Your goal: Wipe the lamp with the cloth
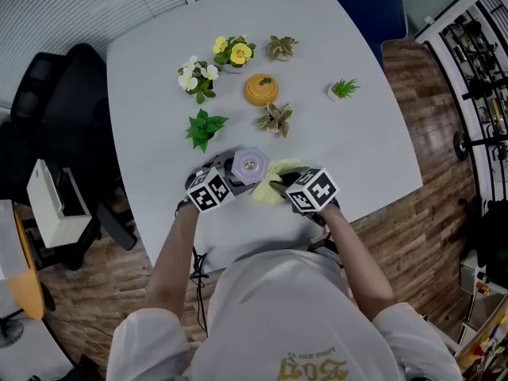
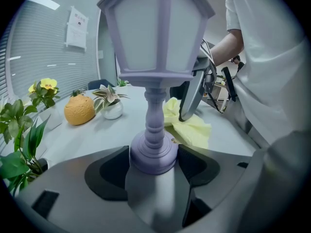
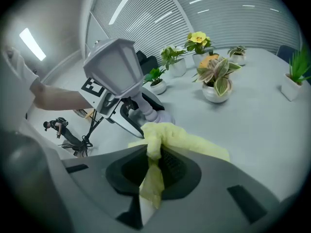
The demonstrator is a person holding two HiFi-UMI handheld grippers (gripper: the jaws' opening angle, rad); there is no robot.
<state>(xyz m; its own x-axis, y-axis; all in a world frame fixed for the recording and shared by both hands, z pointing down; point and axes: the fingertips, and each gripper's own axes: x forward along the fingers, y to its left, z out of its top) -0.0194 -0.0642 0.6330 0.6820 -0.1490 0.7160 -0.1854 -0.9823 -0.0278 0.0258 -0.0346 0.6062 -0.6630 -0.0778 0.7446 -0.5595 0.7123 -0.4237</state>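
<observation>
So the left claw point(image 2: 153, 164) is clamped round the foot of the lamp point(image 2: 156, 52), one dark moulded jaw on either side of the round base. The lamp is a little lantern type: pale lilac, smooth plasticky finish, turned baluster stem, faceted shade with frosted whitish panels. It stands upright near the front edge of the matte grey-white table point(image 1: 151, 78). The top of the shade is cut off in the left gripper view, and the head view only gives you its hexagonal cap.

Just right of the base is the cloth point(image 3: 187, 141), soft, pale yellow and crumpled. Part of it lies on the table right up against the lamp foot, though I can't say if it's actually touching. The right claw point(image 3: 154, 171) is pinched tight on a twisted strip of it, with a tail hanging down between the jaws.

Further back there's a dimpled orange-shaped thing point(image 1: 261, 89) and some small potted plants point(image 1: 205, 127); no idea if they're real or fake. In the head view the marker cubes point(image 1: 210, 189) hide most of both claws' jaws.
</observation>
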